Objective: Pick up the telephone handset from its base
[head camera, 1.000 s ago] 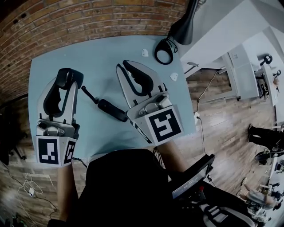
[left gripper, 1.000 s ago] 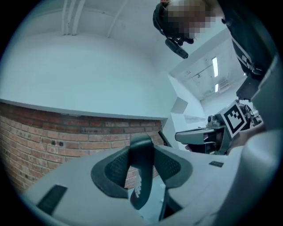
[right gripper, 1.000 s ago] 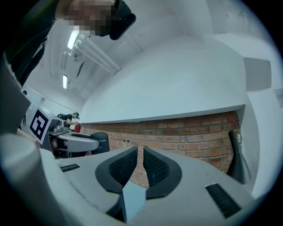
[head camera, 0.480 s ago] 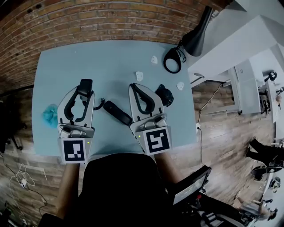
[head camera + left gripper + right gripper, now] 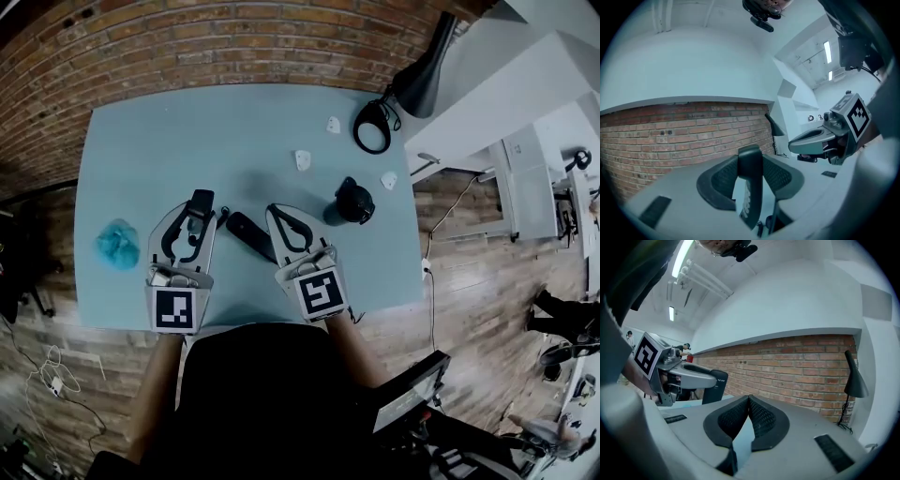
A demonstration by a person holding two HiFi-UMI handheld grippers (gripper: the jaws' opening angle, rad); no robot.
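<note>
2 grippers over blue table: my left gripper pinches black handset; my right gripper jaws pressed together, empty; base between them.

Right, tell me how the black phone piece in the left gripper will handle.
The phone piece looks like stiff, smooth plastic, so it probably won't flex but might slide in the left gripper. It stands tall and narrow, so it likely tips if set down upright. The curly cord at its foot may tug it.
</note>
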